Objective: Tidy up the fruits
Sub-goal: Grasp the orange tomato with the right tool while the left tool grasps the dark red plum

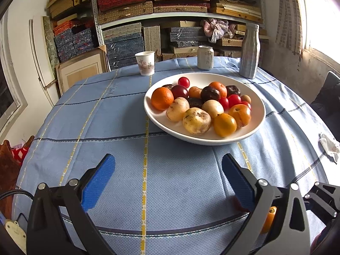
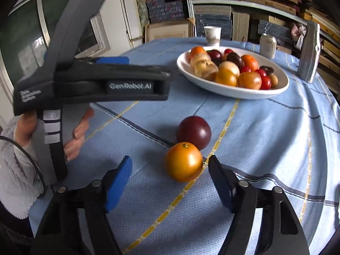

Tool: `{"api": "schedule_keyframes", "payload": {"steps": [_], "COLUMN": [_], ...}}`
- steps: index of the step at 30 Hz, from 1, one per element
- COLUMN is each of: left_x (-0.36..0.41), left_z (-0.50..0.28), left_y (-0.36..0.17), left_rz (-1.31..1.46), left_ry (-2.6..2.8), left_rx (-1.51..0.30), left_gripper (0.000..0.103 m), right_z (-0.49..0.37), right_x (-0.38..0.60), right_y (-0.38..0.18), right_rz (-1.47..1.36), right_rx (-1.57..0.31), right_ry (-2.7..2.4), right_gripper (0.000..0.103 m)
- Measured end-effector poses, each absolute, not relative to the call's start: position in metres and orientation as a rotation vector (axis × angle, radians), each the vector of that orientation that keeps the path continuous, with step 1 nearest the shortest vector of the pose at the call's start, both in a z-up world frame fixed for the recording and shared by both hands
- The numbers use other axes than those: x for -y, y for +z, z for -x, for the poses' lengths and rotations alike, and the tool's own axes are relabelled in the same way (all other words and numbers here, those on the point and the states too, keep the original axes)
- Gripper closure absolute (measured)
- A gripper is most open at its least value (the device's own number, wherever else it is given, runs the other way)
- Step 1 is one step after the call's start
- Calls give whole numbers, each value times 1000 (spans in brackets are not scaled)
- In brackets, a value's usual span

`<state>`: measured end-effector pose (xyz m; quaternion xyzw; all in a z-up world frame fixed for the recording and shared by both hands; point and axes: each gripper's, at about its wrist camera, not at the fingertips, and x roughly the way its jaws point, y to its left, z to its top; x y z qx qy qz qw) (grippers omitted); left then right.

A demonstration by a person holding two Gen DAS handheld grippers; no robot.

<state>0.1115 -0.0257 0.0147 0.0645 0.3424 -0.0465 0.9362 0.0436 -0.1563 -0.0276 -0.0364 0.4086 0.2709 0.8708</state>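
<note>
Right tongs (image 2: pixel 170 165), spread, flanking orange fruit (image 2: pixel 184 162), stem end up.
Plum (image 2: pixel 193 132) touching behind; fruit bowl (image 2: pixel 231 89) beyond on table (image 2: pixel 265 148); left tongs (image 1: pixel 168 159) spread, empty.

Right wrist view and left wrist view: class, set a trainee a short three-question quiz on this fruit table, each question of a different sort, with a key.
1. True or false: the right gripper has clamped the orange fruit between its pads.
2. Which fruit lies on the tablecloth just beyond the orange fruit? A) dark plum B) green apple C) banana
3. Fill in: the rest of the fruit sits in a white ____.

Key
1. False: the jaws stand apart and the orange fruit lies ahead of the tips.
2. A: the dark plum appears to touch it.
3. bowl; beyond it stand a paper cup, a can and a silver bottle.
</note>
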Motion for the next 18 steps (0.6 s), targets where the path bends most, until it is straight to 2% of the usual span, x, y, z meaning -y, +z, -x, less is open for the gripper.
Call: {"api": "schedule_keyframes", "payload": {"steps": [4,8,9,14,18], "left_x": [27,32,32,35,39], "left_z": [-112,-112,-112,-111,-108], "left_y": [13,10,9,6,3], "left_rz": [-135,-154,-158,-170,-179], "left_ry": [-101,-112,-114,-124,-155], "left_rx": [-710,-718,-719,-731,-743], "left_gripper": [5,5,5,5,5], "right_z": [-52,-55,-54,-52,-47], "right_x": [162,166,166,172,200], "right_y": [-36,-36,-36,-34,-19], "right_rz": [25,-13,-15,-63,-118], "right_rx": [-910,-918,-918,-909,-828], "right_ry": [557,549,548,560,494], "right_gripper": [49,54,65,65,65]}}
